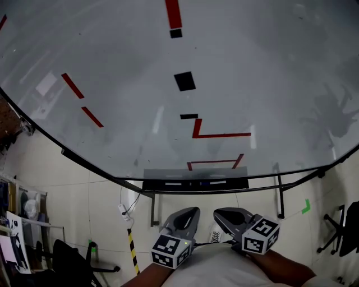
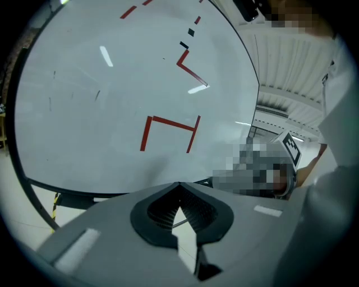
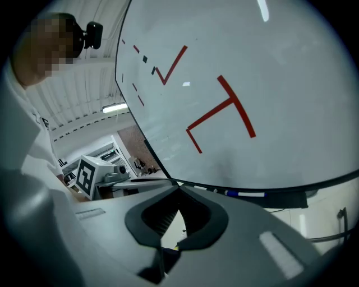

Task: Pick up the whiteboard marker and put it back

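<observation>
Pick step not yet started. Left gripper [image 1: 189, 215] and right gripper [image 1: 225, 215] held low near body, both jaw pairs closed tip to tip, nothing gripped. Whiteboard marker [image 3: 249, 194] lying in tray [image 1: 238, 183] under whiteboard [image 1: 140, 84], well apart. Next: one gripper to be raised, opened, lined up across barrel

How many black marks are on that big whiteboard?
3, in a column near the middle: a small square under the top red strip, a larger square below it, and a thin bar above the red zigzag.
</observation>
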The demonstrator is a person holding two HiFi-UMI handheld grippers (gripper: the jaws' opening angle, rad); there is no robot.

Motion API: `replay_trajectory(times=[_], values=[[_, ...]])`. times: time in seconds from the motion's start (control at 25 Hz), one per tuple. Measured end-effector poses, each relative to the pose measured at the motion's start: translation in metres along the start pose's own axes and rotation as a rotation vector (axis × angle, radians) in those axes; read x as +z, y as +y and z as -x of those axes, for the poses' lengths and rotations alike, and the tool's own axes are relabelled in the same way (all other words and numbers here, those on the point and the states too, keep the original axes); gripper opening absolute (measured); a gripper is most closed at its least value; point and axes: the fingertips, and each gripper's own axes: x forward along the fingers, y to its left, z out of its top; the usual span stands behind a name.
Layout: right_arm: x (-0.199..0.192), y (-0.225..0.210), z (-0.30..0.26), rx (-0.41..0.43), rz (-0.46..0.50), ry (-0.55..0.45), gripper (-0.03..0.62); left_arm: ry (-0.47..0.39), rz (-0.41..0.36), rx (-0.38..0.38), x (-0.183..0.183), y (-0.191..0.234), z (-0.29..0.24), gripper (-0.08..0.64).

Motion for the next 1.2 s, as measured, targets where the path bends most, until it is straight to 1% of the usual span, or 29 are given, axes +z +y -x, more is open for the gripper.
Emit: replay_trajectory(times=[0.12, 0.28, 0.36, 0.52, 0.6, 0.64, 0.8, 0.96, 1.08, 1.16, 1.2], values=[[0.005, -0.007, 0.002, -0.011, -0.007, -0.017, 0.002, 0.005, -0.019, -0.004, 0.002, 0.000, -0.006, 0.017], [0.005, -0.011, -0.011, -0.019, -0.021, -0.014, 0.002, 0.050, -0.003, -0.002, -0.003, 0.017, -0.012, 0.017], [0.003, -0.010, -0.017, -0.040, 0.018, -0.001, 0.002, 0.061, -0.015, -0.033, -0.001, 0.020, -0.009, 0.016], [0.008, -0.013, -0.029, -0.102, 0.093, -0.014, 0.002, 0.074, -0.055, -0.090, 0.004, 0.029, -0.003, 0.016], [0.007, -0.016, -0.034, -0.145, 0.144, -0.012, 0.002, 0.082, -0.078, -0.116, 0.006, 0.033, -0.002, 0.016], [0.006, -0.019, -0.036, -0.170, 0.184, 0.001, 0.002, 0.085, -0.094, -0.132, 0.006, 0.033, -0.002, 0.016], [-0.003, -0.032, -0.046, -0.276, 0.391, 0.095, 0.002, 0.107, -0.101, -0.199, 0.007, 0.034, -0.001, 0.017], [-0.011, -0.041, -0.053, -0.330, 0.541, 0.187, 0.002, 0.122, -0.086, -0.193, 0.004, 0.037, 0.005, 0.017], [-0.017, -0.050, -0.056, -0.356, 0.582, 0.226, 0.002, 0.122, -0.101, -0.185, -0.003, 0.038, 0.011, 0.016], [-0.021, -0.055, -0.059, -0.354, 0.594, 0.252, 0.056, 0.125, -0.083, -0.178, -0.006, 0.042, 0.013, 0.017], [-0.022, -0.058, -0.061, -0.355, 0.606, 0.268, 0.058, 0.125, -0.070, -0.174, -0.006, 0.045, 0.014, 0.017]])
